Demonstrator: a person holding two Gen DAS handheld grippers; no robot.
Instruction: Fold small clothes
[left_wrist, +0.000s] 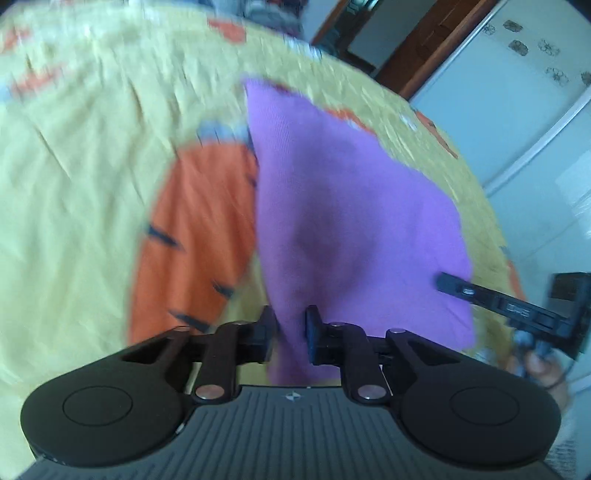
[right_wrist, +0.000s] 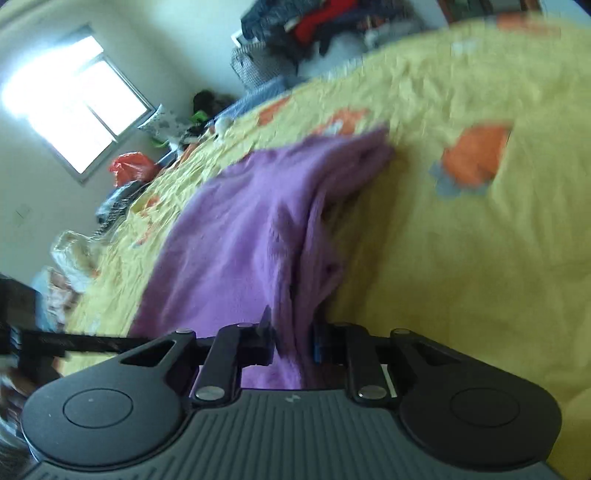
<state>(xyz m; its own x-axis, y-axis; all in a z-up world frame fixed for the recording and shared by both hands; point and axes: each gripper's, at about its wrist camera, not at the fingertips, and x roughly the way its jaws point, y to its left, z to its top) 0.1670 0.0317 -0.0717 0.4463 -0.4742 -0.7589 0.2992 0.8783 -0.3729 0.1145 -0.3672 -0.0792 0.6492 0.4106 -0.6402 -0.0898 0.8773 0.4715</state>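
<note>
The purple garment (left_wrist: 351, 221) lies rumpled and doubled over on the yellow bedspread (left_wrist: 74, 184). Both the left gripper (left_wrist: 291, 332) and the right gripper (right_wrist: 293, 336) pinch its near edge between their 2 jaws.

Open bedspread (right_wrist: 461, 240) beside the purple garment (right_wrist: 240, 240)
Clutter pile (right_wrist: 306, 26) only along far edge

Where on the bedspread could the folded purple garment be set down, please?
Bare yellow bedspread lies open right of the purple garment, below the orange patch. Another bare stretch lies left of the big orange print. The far edge by the clothes pile is crowded.
</note>
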